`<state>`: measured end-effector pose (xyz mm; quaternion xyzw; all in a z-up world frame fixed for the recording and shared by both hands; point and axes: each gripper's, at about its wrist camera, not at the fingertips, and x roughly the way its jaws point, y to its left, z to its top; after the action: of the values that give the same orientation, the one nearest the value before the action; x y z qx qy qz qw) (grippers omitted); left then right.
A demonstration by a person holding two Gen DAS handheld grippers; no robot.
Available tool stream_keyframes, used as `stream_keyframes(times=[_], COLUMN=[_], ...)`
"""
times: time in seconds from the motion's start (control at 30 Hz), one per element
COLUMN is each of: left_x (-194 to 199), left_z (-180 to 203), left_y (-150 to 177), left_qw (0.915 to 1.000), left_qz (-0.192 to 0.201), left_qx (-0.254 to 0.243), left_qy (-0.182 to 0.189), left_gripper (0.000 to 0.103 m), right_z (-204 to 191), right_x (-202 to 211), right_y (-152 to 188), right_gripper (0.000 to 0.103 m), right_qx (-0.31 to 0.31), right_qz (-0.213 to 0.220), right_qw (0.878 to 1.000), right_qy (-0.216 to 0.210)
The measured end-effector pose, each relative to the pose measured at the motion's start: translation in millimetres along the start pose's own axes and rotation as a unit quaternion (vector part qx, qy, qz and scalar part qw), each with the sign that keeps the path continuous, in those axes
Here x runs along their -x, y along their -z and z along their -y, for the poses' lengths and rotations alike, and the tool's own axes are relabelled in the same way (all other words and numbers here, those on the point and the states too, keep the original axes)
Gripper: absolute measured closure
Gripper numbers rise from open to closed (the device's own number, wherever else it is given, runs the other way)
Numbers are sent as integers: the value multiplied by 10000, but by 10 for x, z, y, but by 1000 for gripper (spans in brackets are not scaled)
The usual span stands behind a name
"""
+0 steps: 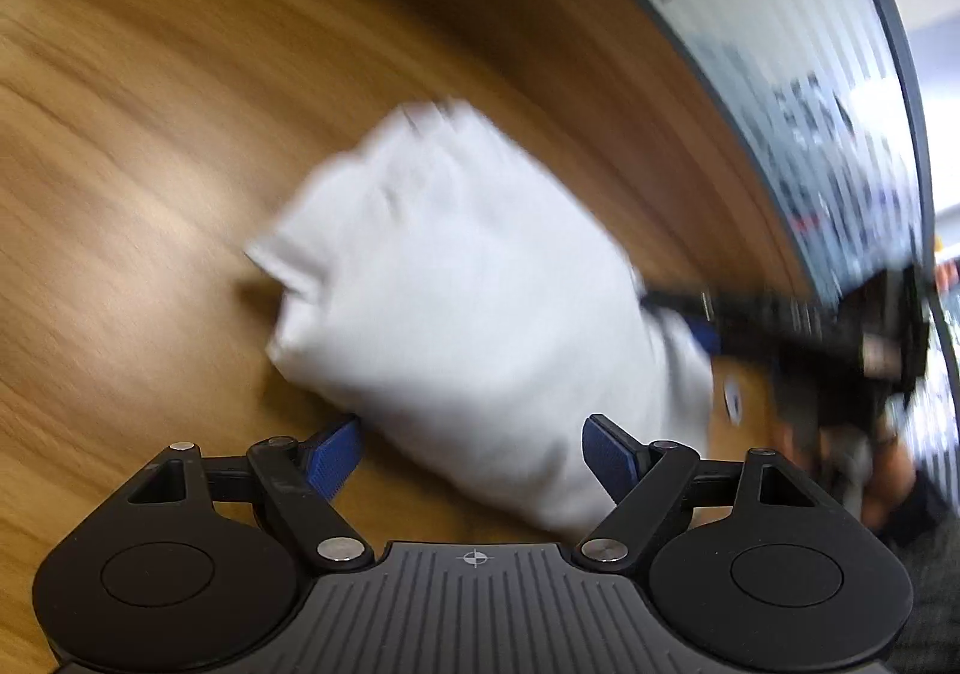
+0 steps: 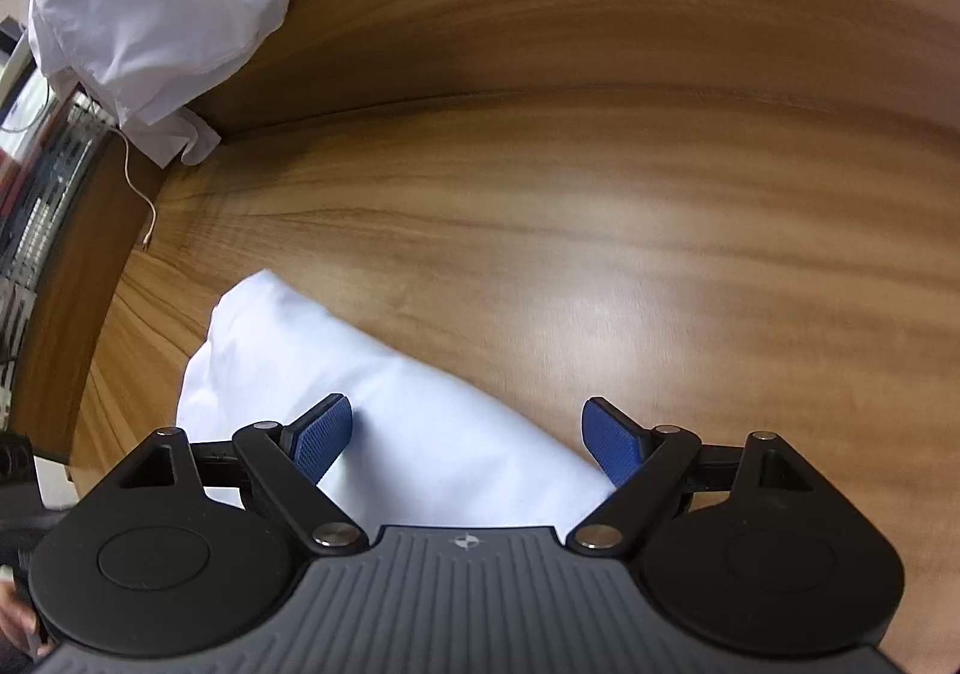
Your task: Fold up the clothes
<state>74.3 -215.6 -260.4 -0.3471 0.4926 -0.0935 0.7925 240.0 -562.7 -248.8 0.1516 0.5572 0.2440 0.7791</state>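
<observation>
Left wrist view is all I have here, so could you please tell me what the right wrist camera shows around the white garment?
Observer: A second white cloth lies bunched at the table's far corner, apart from the folded white garment.
Operator: Thank you. Is the right gripper holding anything?
Observer: No, the right gripper stands open above the garment's near end, with its pads not pressing the fabric.
Operator: Anything else on the wooden table over there?
Observer: A thin white cord trails down from that far cloth onto the wooden table, near its edge.
</observation>
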Motion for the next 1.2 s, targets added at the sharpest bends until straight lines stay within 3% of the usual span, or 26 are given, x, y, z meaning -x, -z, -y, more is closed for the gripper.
stream_keyframes(times=[0.13, 0.27, 0.43, 0.6, 0.83, 1.0, 1.2], left_x=[30, 5, -106, -227, -298, -341, -350], left_z=[-108, -126, -67, -59, -65, -59, -80], left_y=[-197, -411, -629, -737, -767, -782, -722], left_qw=[9997, 9996, 9987, 9966, 9931, 9920, 9947], left_qz=[106, 10, -191, -470, -657, -757, -680], left_qx=[157, 9, -210, -399, -794, -805, -556], left_qy=[-136, -277, -423, -547, -564, -608, -540], left_gripper=[20, 20, 20, 19, 21, 20, 13], right_z=[-90, -243, -481, -598, -387, -227, -425], right_x=[14, 21, 38, 81, 187, 183, 58], right_y=[348, 746, 1067, 1239, 1488, 1679, 1672], right_gripper=[15, 15, 14, 13, 9, 7, 8], right_qx=[-174, -218, 72, 209, -494, -1183, -1105], right_qz=[-75, -134, -99, -68, 15, 93, 36], right_qw=[9995, 9986, 9993, 9993, 9979, 9900, 9897], right_qy=[-240, -462, -366, -316, -423, -766, -909])
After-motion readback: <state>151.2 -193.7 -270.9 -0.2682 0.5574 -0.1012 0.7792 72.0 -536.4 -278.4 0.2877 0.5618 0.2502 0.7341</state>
